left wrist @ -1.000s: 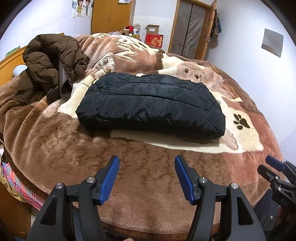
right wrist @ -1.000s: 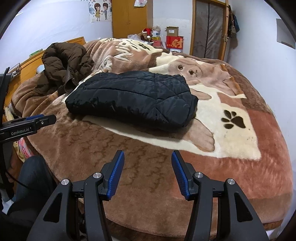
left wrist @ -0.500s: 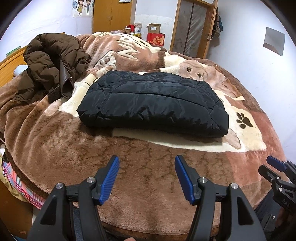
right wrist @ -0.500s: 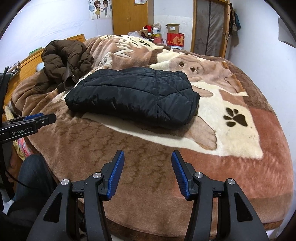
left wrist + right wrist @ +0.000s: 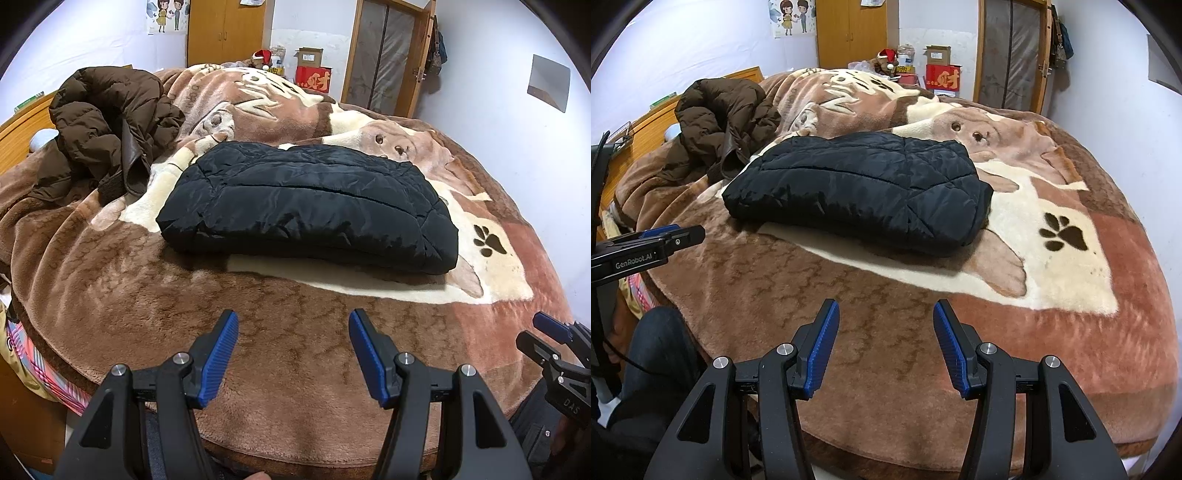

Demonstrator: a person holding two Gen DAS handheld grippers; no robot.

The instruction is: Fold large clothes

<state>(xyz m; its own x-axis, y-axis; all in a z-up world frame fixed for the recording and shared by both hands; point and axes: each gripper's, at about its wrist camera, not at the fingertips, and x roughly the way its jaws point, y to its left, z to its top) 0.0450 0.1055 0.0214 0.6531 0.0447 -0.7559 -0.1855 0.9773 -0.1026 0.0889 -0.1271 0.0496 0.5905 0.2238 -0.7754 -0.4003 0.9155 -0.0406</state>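
From the left wrist, the left gripper (image 5: 291, 325) is hovering with jaws parted and empty — the folded black jacket (image 5: 306, 206) is lying beyond it on the brown blanket (image 5: 110, 288). From the right wrist, the right gripper (image 5: 885, 315) is likewise gaping, empty — a brown coat (image 5: 720, 125) is slumping behind the jacket.

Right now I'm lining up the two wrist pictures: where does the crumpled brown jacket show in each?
Left wrist view: the brown jacket lies upper left, heaped on the blanket, left of the folded black jacket.
Right wrist view: the brown jacket sits upper left, nearer the middle, again left of the black one.
Shared landmark: the dark paw print on the blanket, right of the black jacket.
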